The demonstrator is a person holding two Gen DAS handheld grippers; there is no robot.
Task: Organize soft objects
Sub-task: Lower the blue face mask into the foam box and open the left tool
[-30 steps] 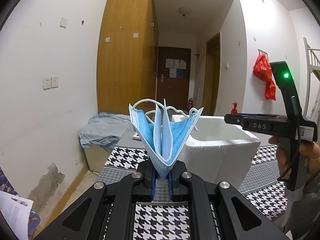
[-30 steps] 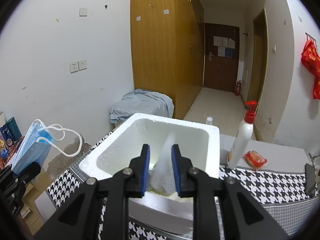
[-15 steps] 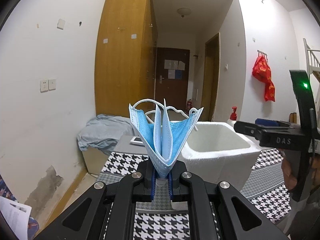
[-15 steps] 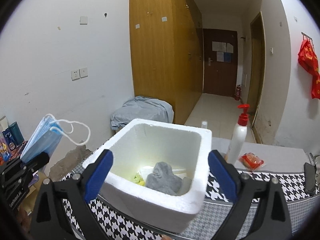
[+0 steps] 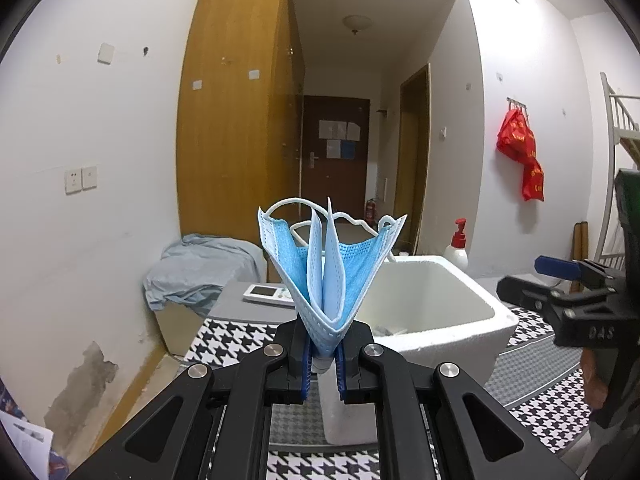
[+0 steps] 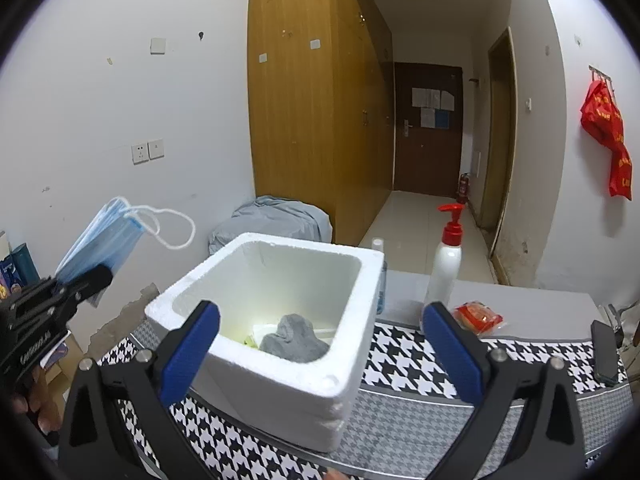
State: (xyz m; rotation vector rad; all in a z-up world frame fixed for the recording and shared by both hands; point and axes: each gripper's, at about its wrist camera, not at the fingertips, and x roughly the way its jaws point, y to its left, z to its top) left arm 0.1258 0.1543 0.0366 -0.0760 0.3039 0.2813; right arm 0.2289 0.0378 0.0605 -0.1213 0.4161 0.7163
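My left gripper point(image 5: 323, 356) is shut on a folded blue face mask point(image 5: 326, 268), held upright in the air to the left of the white foam box point(image 5: 440, 320). In the right wrist view the mask point(image 6: 100, 240) and left gripper point(image 6: 86, 284) show at the left. My right gripper point(image 6: 320, 352) is open wide and empty, just in front of and above the foam box point(image 6: 280, 384). Inside the box lie a grey cloth point(image 6: 294, 338) and something yellow-green.
The box stands on a houndstooth-patterned table point(image 6: 420, 364). A white pump bottle point(image 6: 446, 256), a red packet point(image 6: 478, 316) and a dark phone point(image 6: 604, 354) sit behind and right of the box. A remote point(image 5: 266, 293) lies at the table's far left.
My right gripper opened and let a pale item fall into the box, then drew back a little. My left gripper kept hold of the mask and shifted slightly left.
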